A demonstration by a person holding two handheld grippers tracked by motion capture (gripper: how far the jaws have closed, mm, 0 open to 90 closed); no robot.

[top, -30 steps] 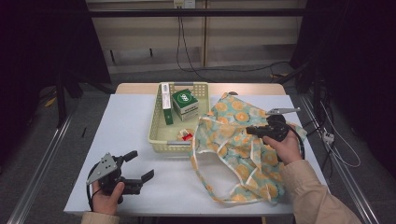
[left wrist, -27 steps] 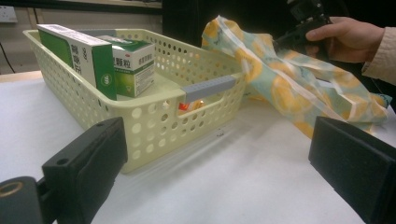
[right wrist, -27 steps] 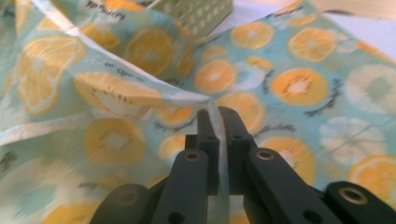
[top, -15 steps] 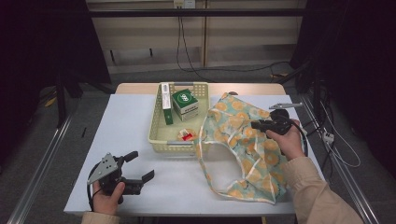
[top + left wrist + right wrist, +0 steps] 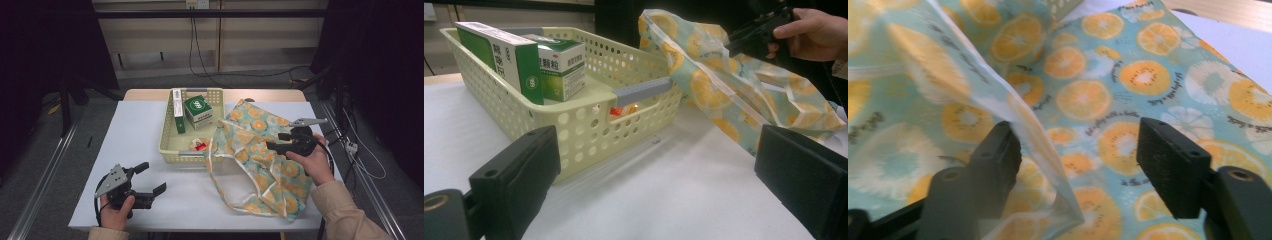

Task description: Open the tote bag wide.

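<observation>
From above, my right gripper (image 5: pixel 274 140) sat right of middle over the orange-print bag (image 5: pixel 260 165). Its jaws had just been opening and letting go, and the bag now lay flatter than before.

My left gripper (image 5: pixel 659 175) gaped, empty, before the basket (image 5: pixel 574 125).

My right gripper's jaws stood apart, a bag fold touching one.
</observation>
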